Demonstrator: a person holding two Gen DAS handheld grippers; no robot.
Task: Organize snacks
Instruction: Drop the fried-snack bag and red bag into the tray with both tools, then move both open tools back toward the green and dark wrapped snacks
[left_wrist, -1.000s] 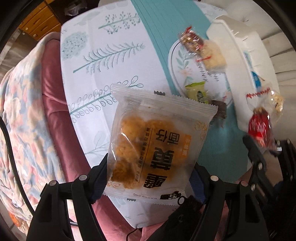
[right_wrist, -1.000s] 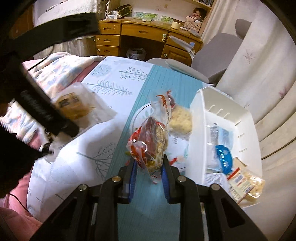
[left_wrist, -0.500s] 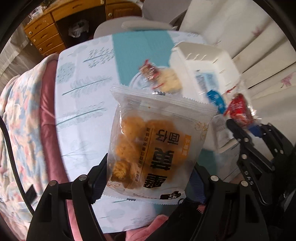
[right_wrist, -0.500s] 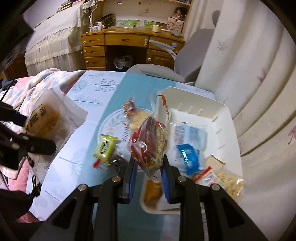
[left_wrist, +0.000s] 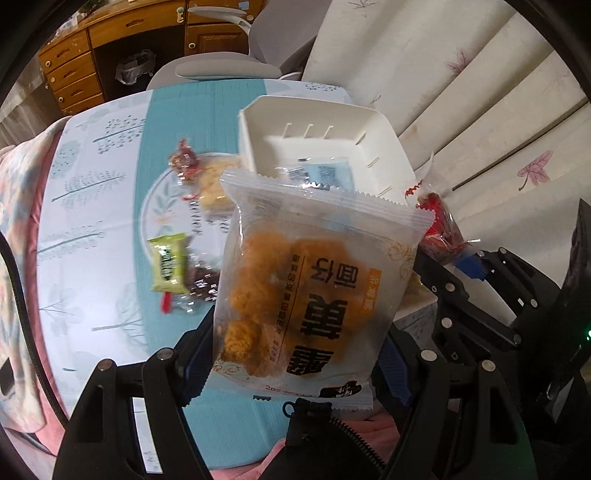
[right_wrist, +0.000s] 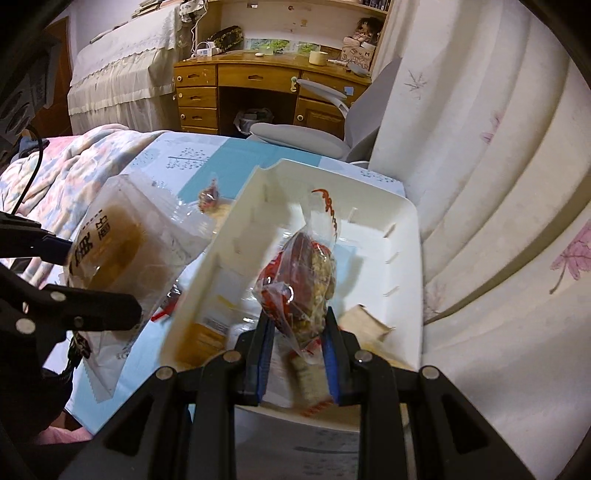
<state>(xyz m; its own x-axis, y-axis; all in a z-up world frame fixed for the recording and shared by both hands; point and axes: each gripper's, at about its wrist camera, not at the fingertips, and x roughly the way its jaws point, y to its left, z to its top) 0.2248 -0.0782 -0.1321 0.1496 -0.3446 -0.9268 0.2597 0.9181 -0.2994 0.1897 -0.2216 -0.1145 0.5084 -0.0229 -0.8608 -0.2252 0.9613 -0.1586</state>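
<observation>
Your left tongs (left_wrist: 295, 354) are clamped on the clear cookie pack (left_wrist: 314, 280), held above the desk (left_wrist: 110, 206) just beside the white bin (left_wrist: 384, 129). Your right tongs (right_wrist: 297, 354) grip the red-trimmed snack bag (right_wrist: 303, 273) over the bin's inside, w/ other packets lying below it. On the cloth nr the bin's left wall: green candy (left_wrist: 168, 262), dark wrapper (left_wrist: 201, 284), pale snack pack (left_wrist: 214, 184).

You're in somebody's bedroom: quilt-covered bed (right_wrist: 74, 166), wooden desk (right_wrist: 266, 92) with drawers, grey chair (right_wrist: 325, 129), leaf-print curtains (right_wrist: 498, 184).
</observation>
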